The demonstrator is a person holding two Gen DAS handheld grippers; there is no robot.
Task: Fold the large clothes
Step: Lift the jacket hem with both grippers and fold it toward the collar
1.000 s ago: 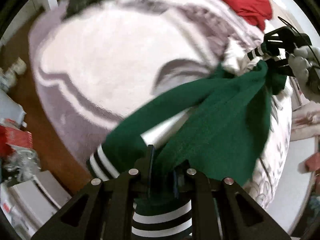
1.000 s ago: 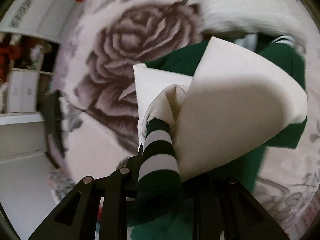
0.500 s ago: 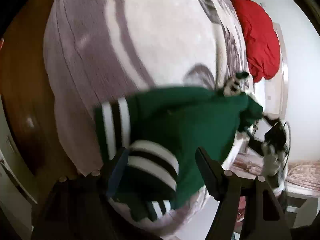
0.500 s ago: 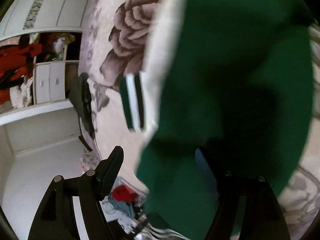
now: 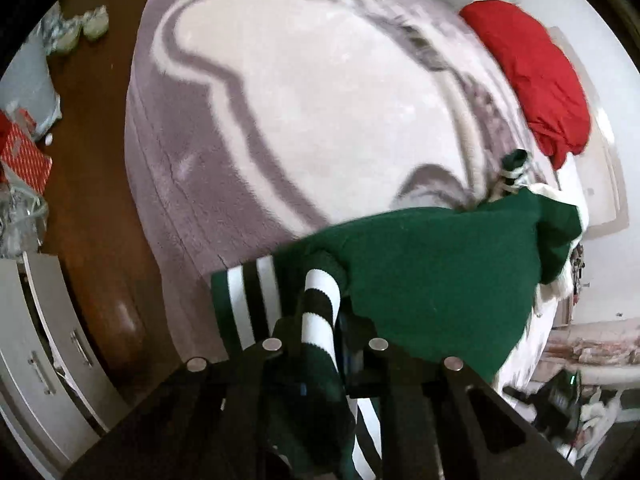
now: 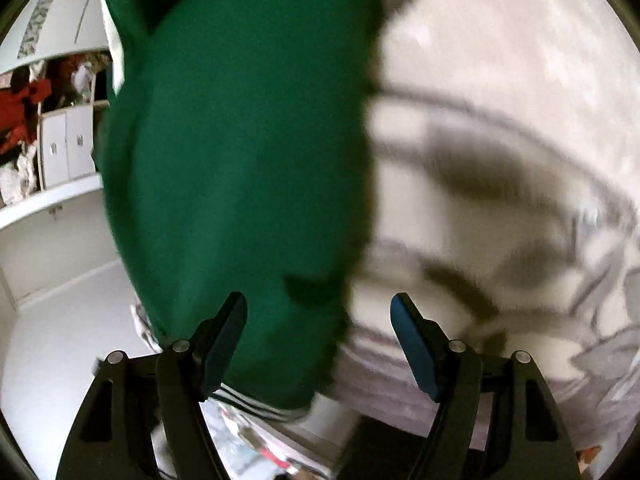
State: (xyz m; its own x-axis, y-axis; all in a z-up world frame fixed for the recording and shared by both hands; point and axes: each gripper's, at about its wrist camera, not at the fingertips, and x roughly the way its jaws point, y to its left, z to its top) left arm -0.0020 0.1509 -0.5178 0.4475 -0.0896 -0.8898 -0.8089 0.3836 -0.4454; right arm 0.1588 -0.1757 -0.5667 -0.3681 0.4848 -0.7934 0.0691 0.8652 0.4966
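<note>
Since a second ago, the right gripper point(image 6: 318, 340) has let go of the striped cuff and cream lining it pinched, and its jaws now stand wide apart, nothing pressed between the pads. Nearest the left gripper point(image 5: 326, 344), the jaws are closing, pinched on a green-and-white striped cuff point(image 5: 318, 312) of the green sweater point(image 5: 432, 276). From that cuff the sweater lies bunched on the pale floral blanket point(image 5: 312, 100) at the bed's near edge, its long axis running away toward a second striped cuff point(image 5: 514, 168) that points at the red pillow point(image 5: 532, 80) beyond.
</note>
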